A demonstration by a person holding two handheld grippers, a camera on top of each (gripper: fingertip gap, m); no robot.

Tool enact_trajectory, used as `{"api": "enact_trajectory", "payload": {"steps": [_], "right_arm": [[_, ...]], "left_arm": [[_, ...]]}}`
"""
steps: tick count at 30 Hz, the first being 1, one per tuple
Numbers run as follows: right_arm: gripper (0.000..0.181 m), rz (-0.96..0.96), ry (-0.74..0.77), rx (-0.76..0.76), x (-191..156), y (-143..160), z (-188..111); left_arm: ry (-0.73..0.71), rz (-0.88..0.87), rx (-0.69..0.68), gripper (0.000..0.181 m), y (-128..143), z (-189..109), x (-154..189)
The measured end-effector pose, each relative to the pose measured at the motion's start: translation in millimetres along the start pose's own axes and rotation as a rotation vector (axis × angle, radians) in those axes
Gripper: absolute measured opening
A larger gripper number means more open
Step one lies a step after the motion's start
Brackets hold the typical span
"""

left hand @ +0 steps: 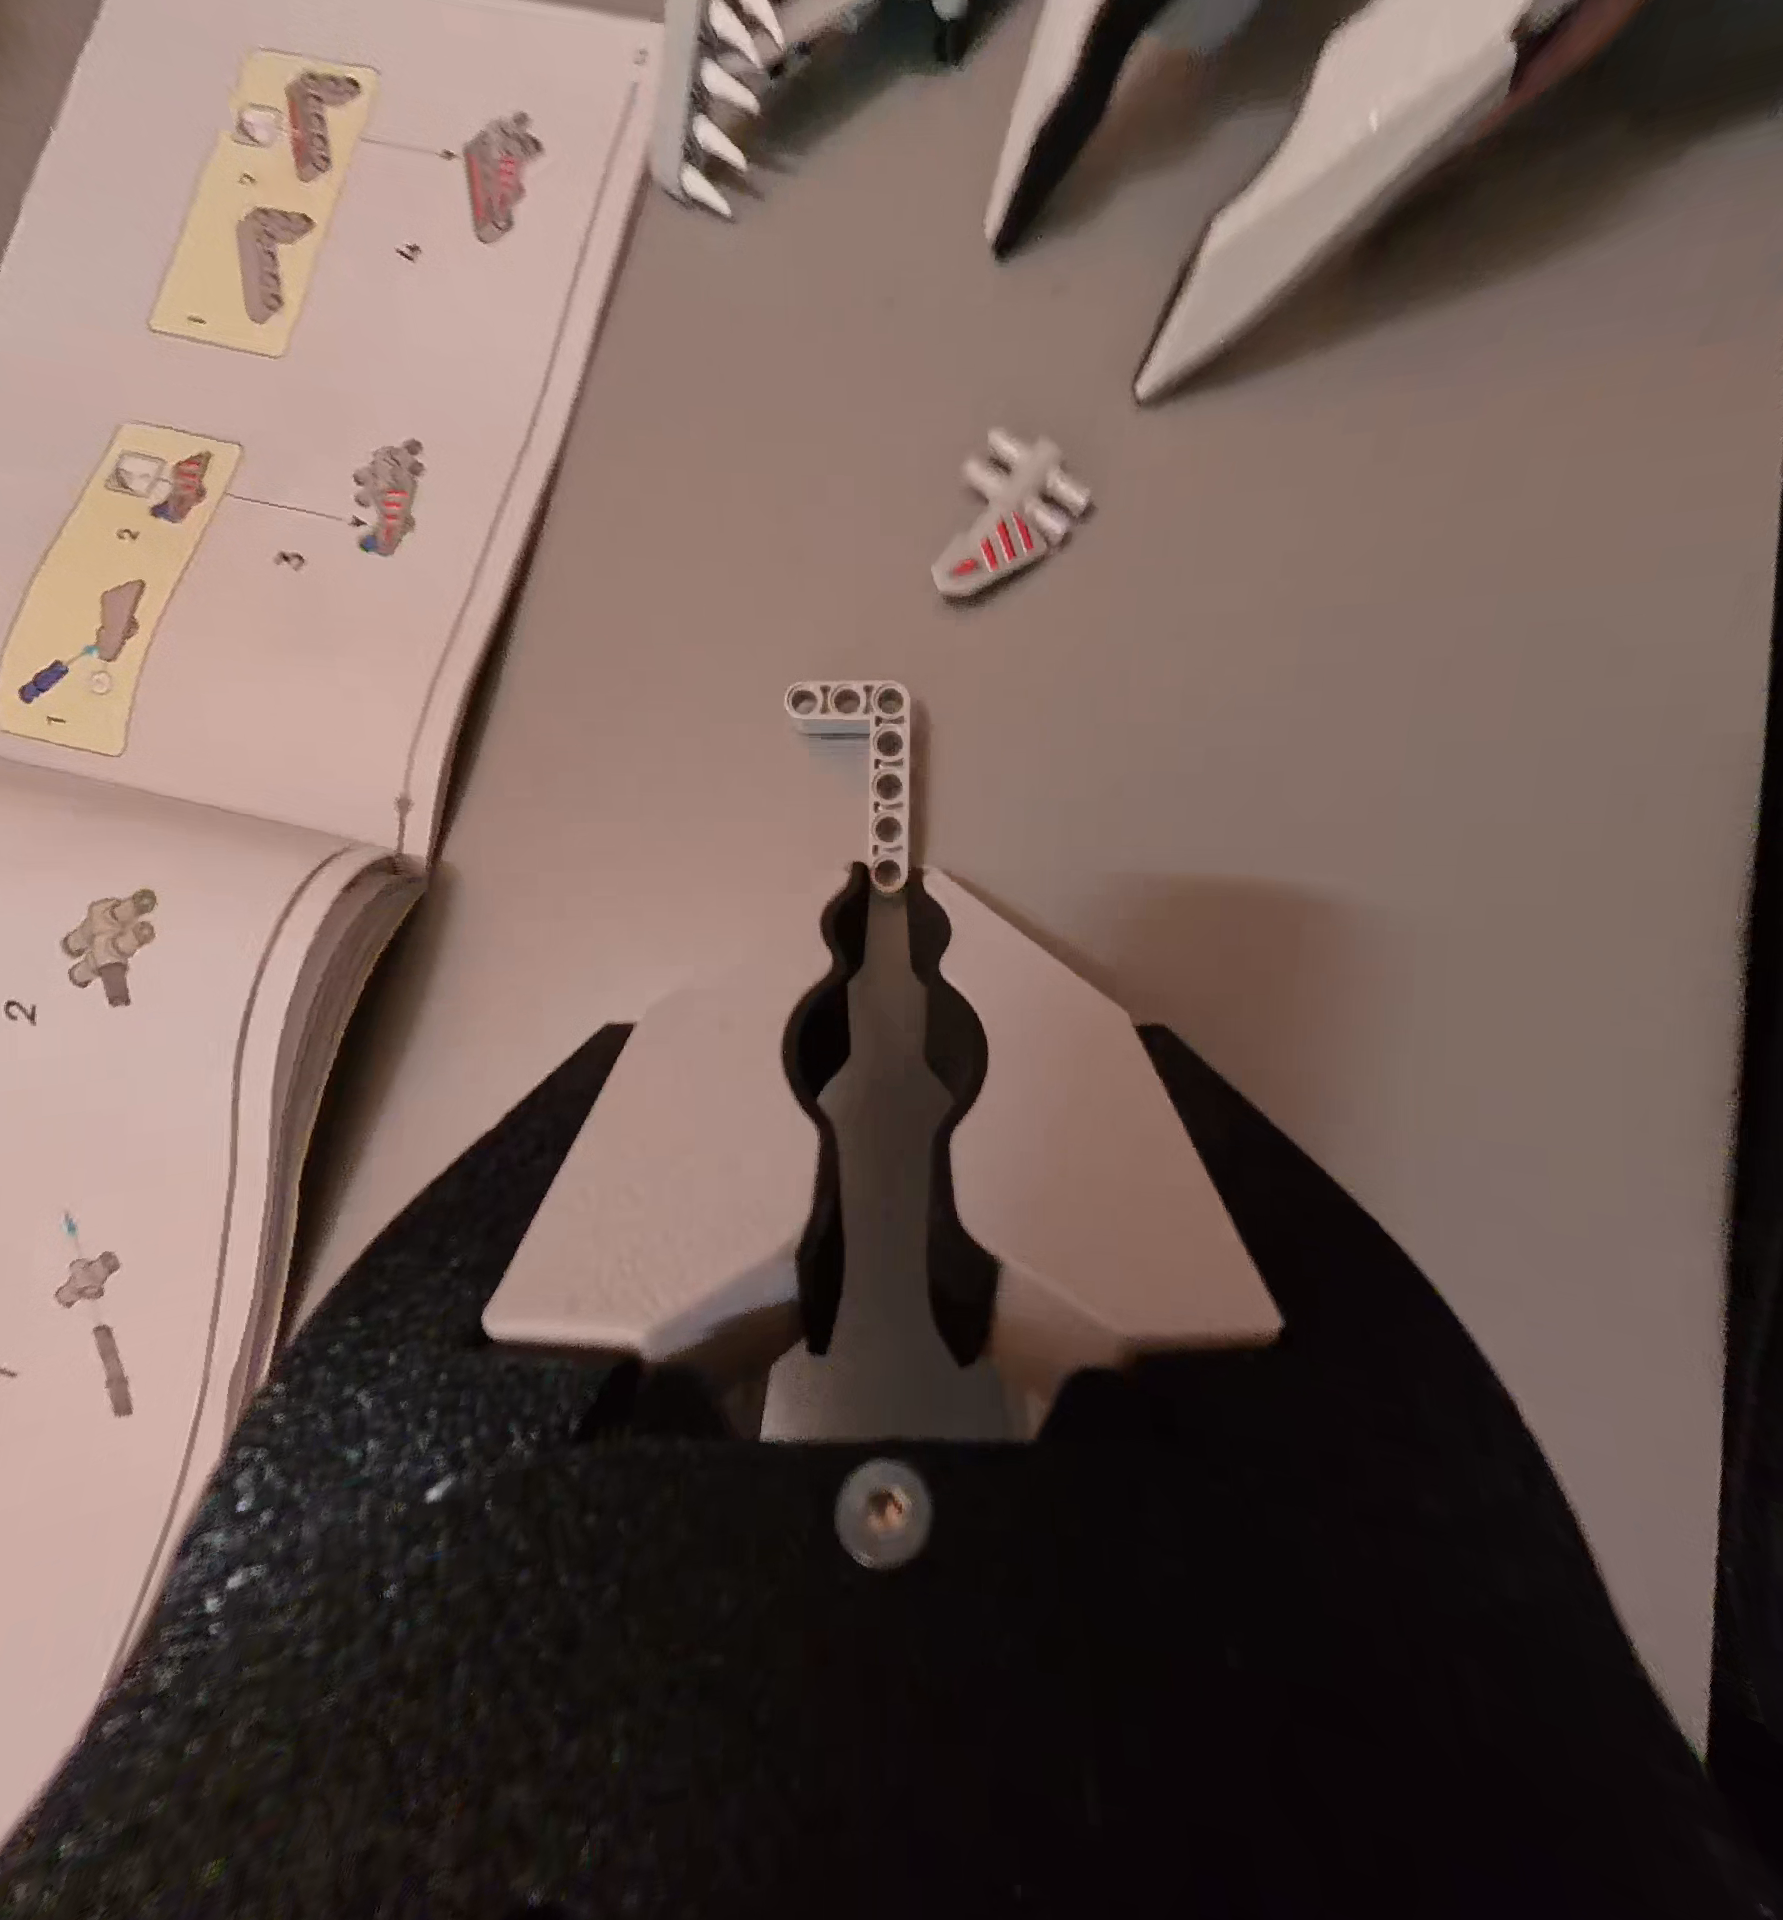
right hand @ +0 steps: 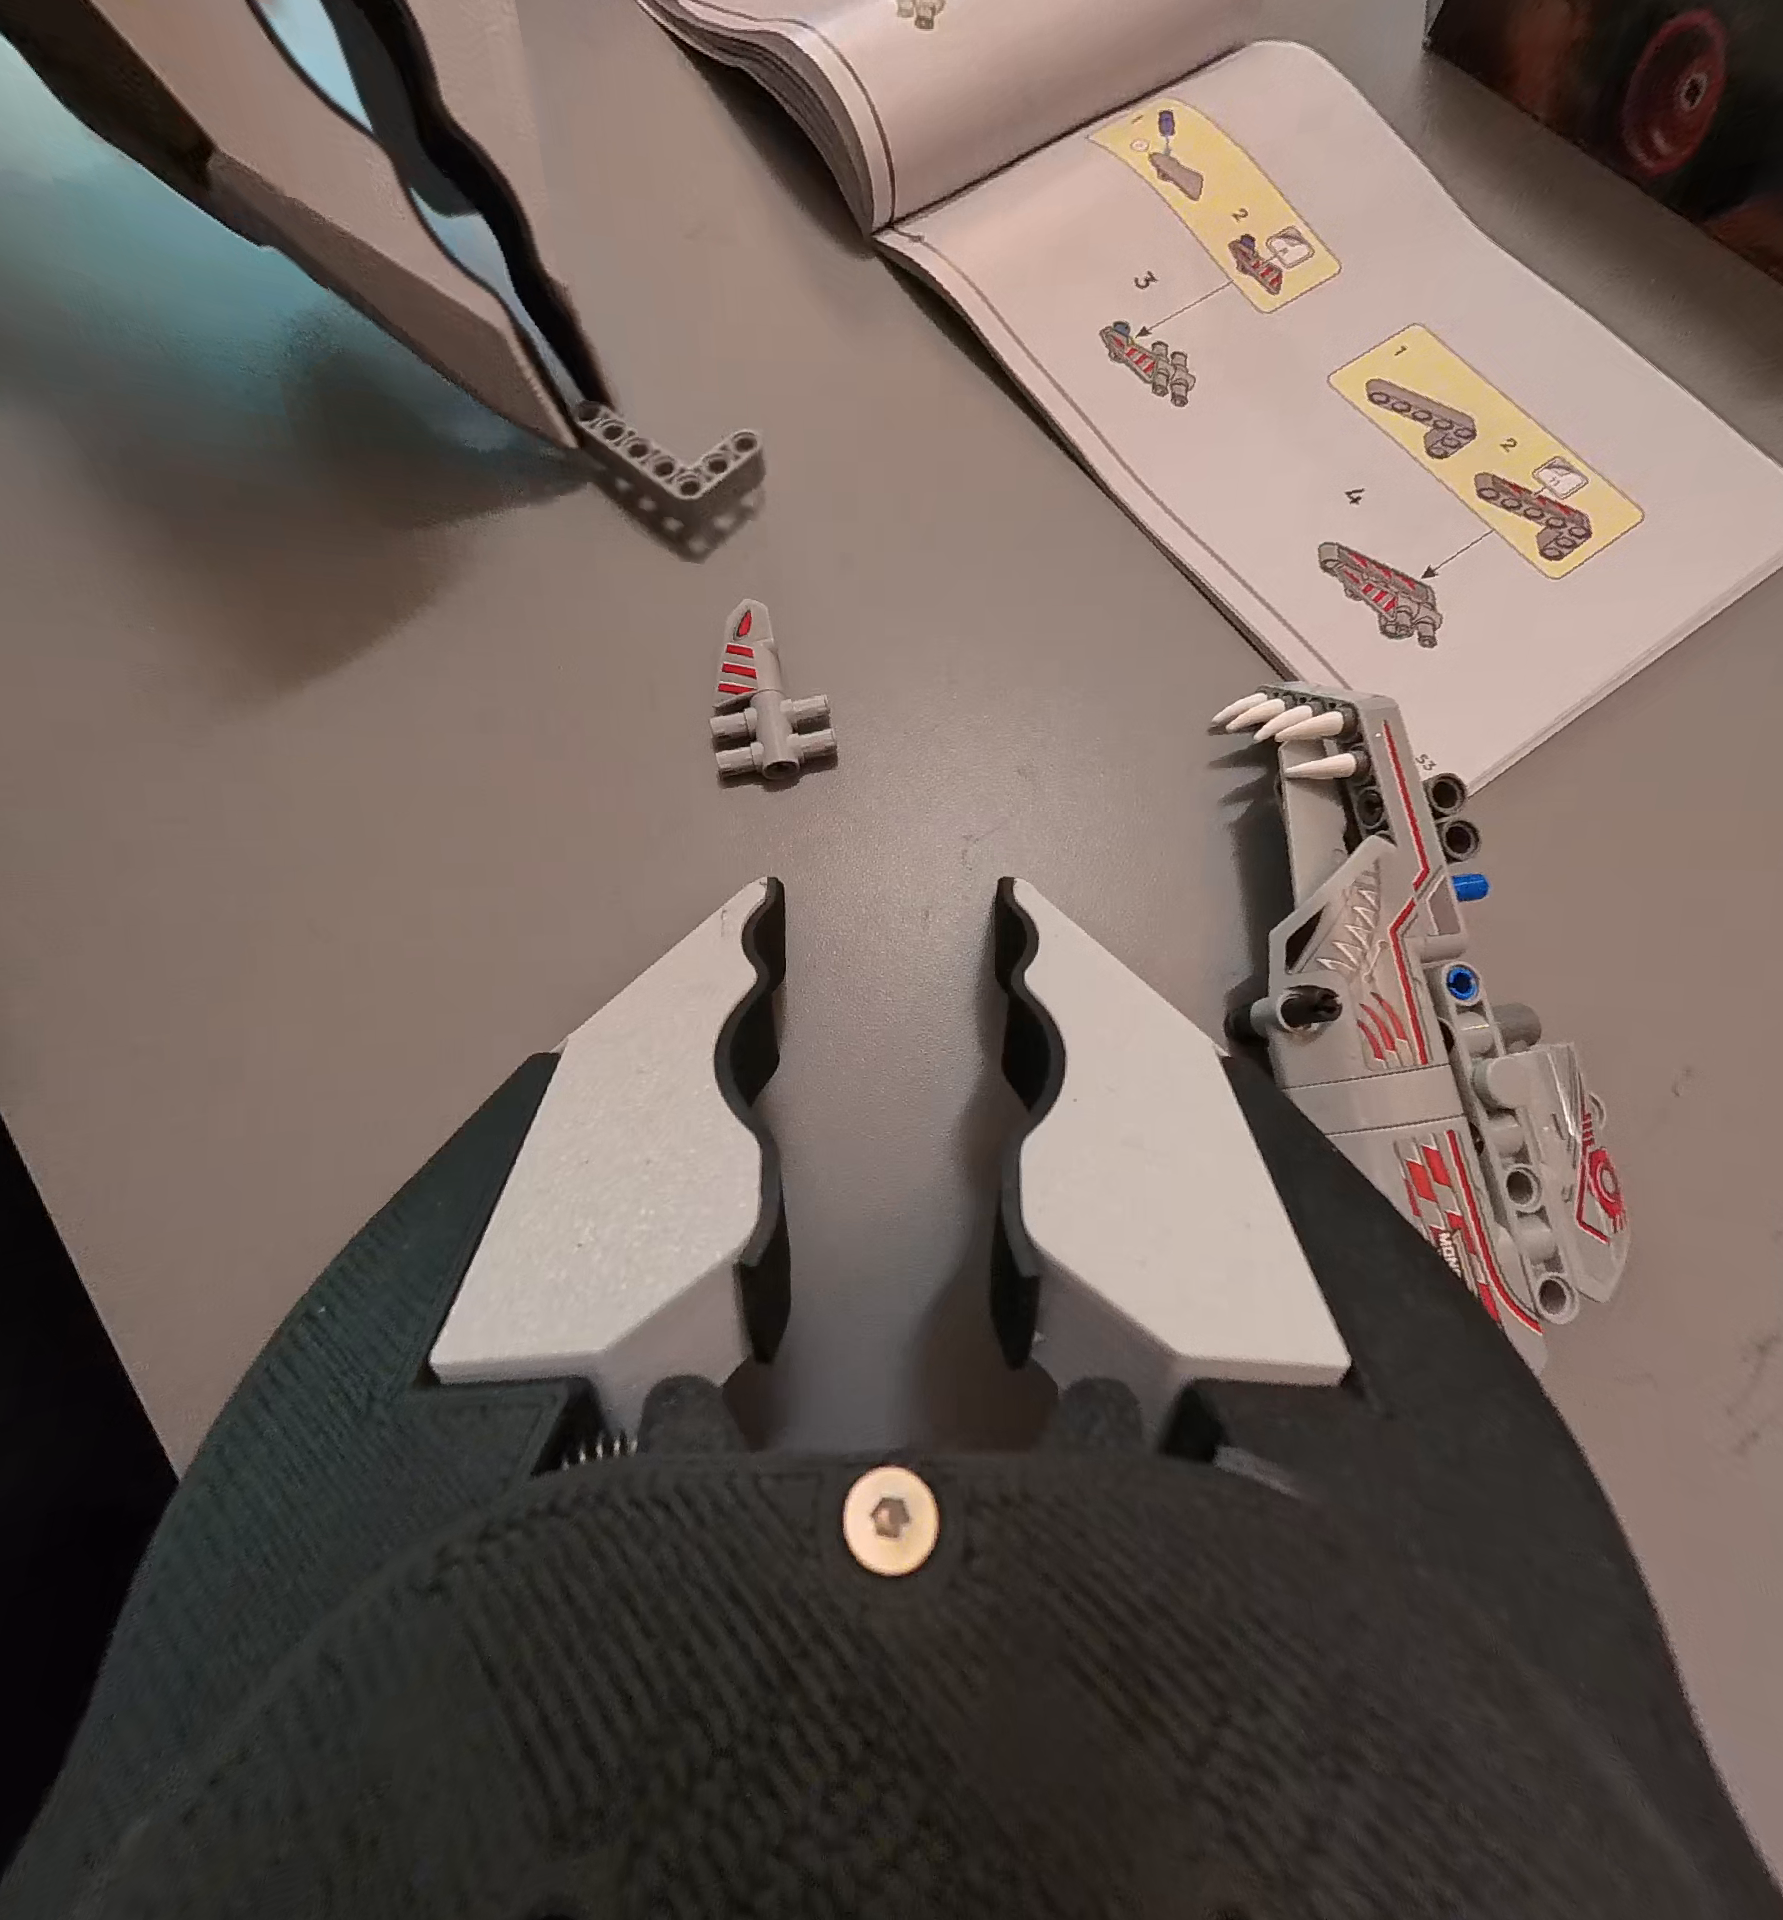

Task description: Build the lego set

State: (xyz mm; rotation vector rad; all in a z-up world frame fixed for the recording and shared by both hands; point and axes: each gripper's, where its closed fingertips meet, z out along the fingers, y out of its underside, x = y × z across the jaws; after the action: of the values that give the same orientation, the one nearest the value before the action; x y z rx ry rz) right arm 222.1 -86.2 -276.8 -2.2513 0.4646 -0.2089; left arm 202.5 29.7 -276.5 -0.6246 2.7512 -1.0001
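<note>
My left gripper (left hand: 887,883) is shut on one end of a light grey L-shaped beam with holes (left hand: 887,769) and holds it just above the grey table. The same beam (right hand: 674,468) and the left gripper (right hand: 580,416) show at the upper left of the right wrist view. A small grey piece with red stripes and pins (left hand: 1012,530) lies on the table beyond the beam; it also shows in the right wrist view (right hand: 762,696). My right gripper (right hand: 892,894) is open and empty over the table, short of that piece.
An open instruction booklet (left hand: 243,520) lies at the left, seen also at the upper right (right hand: 1334,364). A larger grey and red assembly with white teeth (right hand: 1406,1018) lies to the right of my right gripper. The table edge (left hand: 1760,935) runs along the right. One gripper's finger ends stand about 12 cm off the other's.
</note>
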Motion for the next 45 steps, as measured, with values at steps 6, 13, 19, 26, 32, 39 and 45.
{"api": "enact_trajectory", "payload": {"steps": [6,13,19,26,32,39,45], "right_arm": [[0.039,-0.004,0.003,0.0,0,0,0],[0.039,0.0,-0.002,0.0,0,0,0],[0.037,-0.005,0.002,0.0,1,-1,1],[0.035,-0.012,-0.006,0.0,2,-2,2],[0.034,-0.014,-0.009,0.001,3,-3,3],[0.034,-0.011,-0.014,0.0,3,-3,4],[0.034,-0.015,-0.011,0.0,3,-3,4]], "left_arm": [[-0.028,0.016,0.108,0.005,-24,0,-7],[-0.042,0.105,0.275,0.005,-65,-2,-10],[-0.164,0.236,0.325,0.005,-80,8,-22],[-0.172,0.256,0.1,0.005,-37,27,-29],[-0.062,0.12,0.094,0.005,-34,31,-22],[-0.105,0.18,0.229,0.005,-53,20,-22],[-0.124,0.123,0.206,0.005,-44,17,-29]]}}
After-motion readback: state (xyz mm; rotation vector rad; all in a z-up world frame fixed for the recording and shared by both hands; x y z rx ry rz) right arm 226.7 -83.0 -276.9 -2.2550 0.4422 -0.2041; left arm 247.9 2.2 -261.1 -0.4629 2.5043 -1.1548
